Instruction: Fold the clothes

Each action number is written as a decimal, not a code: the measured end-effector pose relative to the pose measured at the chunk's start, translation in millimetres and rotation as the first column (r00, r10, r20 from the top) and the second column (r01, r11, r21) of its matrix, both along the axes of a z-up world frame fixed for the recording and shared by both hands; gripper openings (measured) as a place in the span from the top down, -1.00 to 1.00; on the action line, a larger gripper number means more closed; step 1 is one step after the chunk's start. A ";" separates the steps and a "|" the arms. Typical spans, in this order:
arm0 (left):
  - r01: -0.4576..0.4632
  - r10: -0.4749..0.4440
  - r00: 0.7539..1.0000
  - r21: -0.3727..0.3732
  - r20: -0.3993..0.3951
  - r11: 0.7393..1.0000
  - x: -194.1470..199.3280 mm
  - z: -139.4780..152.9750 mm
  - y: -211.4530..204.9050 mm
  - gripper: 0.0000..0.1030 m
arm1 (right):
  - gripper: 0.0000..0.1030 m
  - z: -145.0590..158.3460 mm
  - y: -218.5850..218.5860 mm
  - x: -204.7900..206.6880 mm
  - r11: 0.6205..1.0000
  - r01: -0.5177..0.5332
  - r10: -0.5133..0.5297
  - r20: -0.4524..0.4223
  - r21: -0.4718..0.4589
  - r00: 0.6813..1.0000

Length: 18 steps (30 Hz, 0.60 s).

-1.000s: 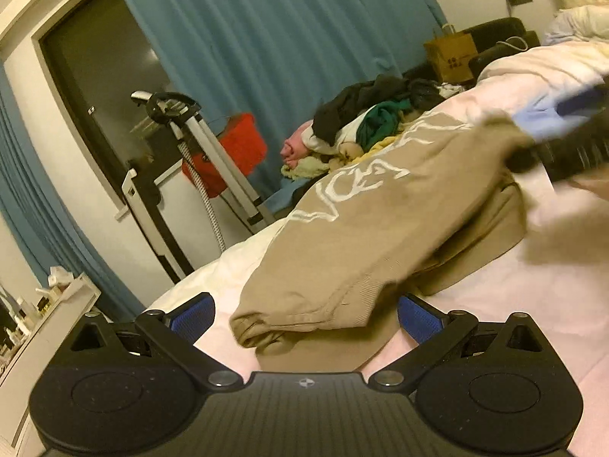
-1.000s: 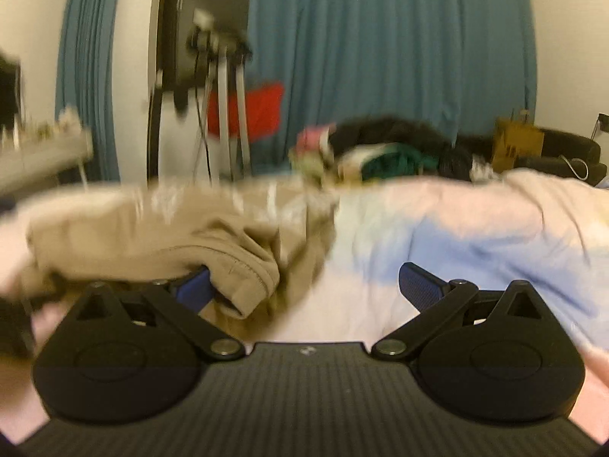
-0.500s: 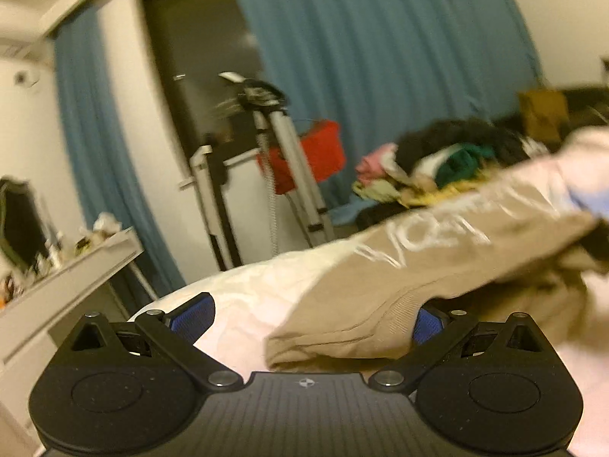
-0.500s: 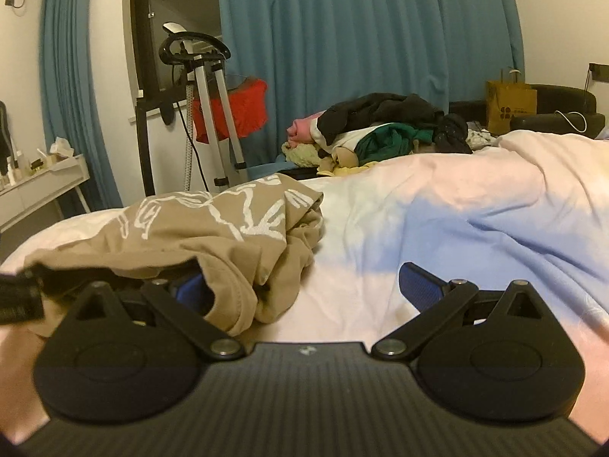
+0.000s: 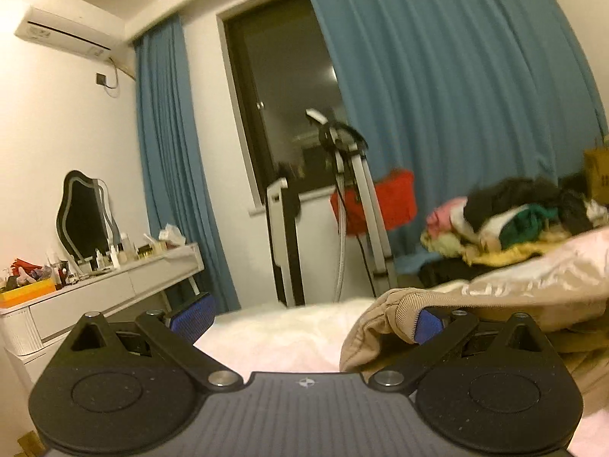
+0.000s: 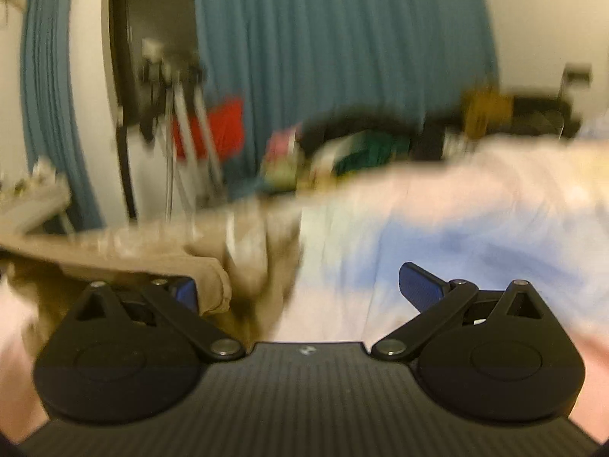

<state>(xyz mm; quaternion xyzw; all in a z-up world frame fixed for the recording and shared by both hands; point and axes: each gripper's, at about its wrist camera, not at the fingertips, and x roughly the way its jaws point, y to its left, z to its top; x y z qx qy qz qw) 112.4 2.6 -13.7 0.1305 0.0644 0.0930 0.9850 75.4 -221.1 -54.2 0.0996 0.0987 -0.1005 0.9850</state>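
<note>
On the bed (image 6: pixel 456 228), each spread gripper, left gripper (image 5: pixel 304 320) and right gripper (image 6: pixel 300 289), should centre the tan sweatshirt (image 5: pixel 475 304) hem before clamping.

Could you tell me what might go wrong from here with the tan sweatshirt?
1. Both hand-held grippers stand open: the left hand-held gripper has the tan sweatshirt hem draped over one pad only, so closing may catch nothing.
2. On the right hand-held gripper, cloth likewise lies against just one pad, and that view is motion-blurred, so a fast pull could drag the sweatshirt askew across the duvet.
</note>
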 end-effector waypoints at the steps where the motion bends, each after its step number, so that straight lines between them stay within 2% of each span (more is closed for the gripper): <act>1: 0.010 -0.010 1.000 -0.007 -0.020 1.000 -0.9 0.6 -0.8 -1.00 | -1.00 10.4 -0.5 -6.6 1.000 0.013 -0.012 0.051 -0.012 0.999; 5: 0.027 -0.026 0.993 0.005 -0.114 1.000 2.2 -7.6 -4.6 -1.00 | -1.00 42.3 2.2 -25.7 0.995 0.057 -0.042 0.173 -0.087 0.984; 10: 0.042 -0.030 0.966 0.041 -0.256 0.998 14.3 -31.4 -9.0 -1.00 | -1.00 46.1 8.6 -30.1 0.989 0.052 -0.027 0.174 -0.139 0.984; 13: -0.028 0.030 0.977 0.012 -0.209 1.000 15.2 -27.4 -0.8 -1.00 | -1.00 38.7 7.2 -23.3 0.985 0.064 -0.048 0.101 -0.162 0.994; 15: -0.084 0.078 0.987 -0.037 -0.143 0.996 10.8 -17.4 8.7 -1.00 | -1.00 28.4 3.4 -10.9 0.980 0.073 -0.074 0.000 -0.186 0.997; 18: -0.072 0.066 0.996 -0.103 -0.052 0.992 -1.2 2.3 17.4 -1.00 | -1.00 2.0 -5.3 8.8 0.988 0.041 -0.066 -0.168 -0.150 0.984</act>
